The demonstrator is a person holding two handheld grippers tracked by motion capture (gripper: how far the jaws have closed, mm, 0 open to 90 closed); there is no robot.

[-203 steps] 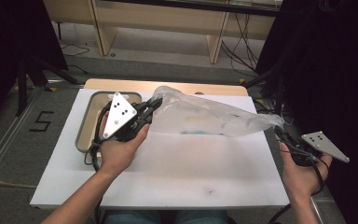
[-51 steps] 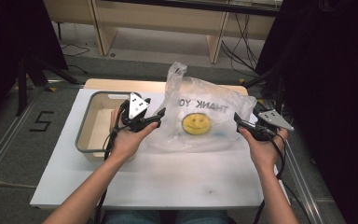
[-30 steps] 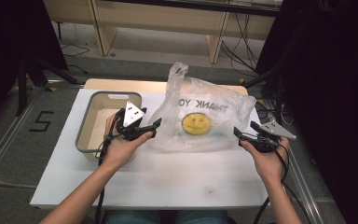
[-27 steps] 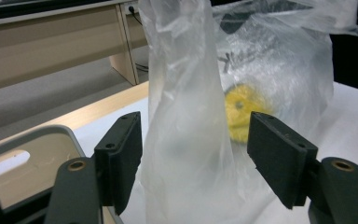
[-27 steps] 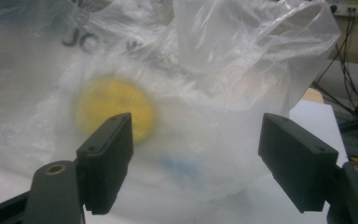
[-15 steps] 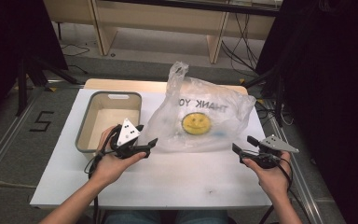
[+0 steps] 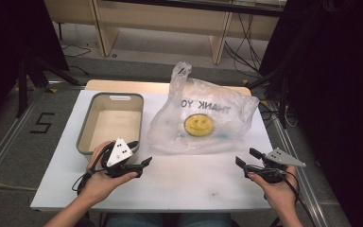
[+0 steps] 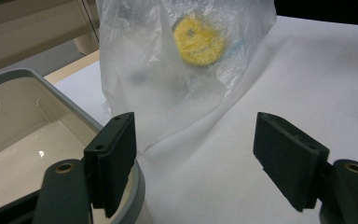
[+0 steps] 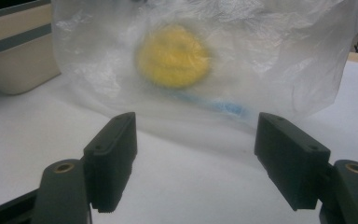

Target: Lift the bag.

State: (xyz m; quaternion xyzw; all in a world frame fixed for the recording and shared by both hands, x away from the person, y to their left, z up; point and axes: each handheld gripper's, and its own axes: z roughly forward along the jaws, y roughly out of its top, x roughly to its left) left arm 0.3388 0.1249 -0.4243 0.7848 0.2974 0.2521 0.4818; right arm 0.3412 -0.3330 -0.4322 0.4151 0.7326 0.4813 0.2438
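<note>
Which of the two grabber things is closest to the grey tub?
The left gripper. It sits right by the near corner of the grey tub, whose rim shows beside its jaw in the left gripper view. The right gripper is far across the white table.

Each hand holds a black tool. The left gripper [image 7: 139, 163] has a grey three-cornered plate with small dots on top, and the right gripper [image 7: 246, 158] has one too. Black cables trail from both. The flat black jaws have little round brass-coloured holes near them. The forearms are bare.
</note>
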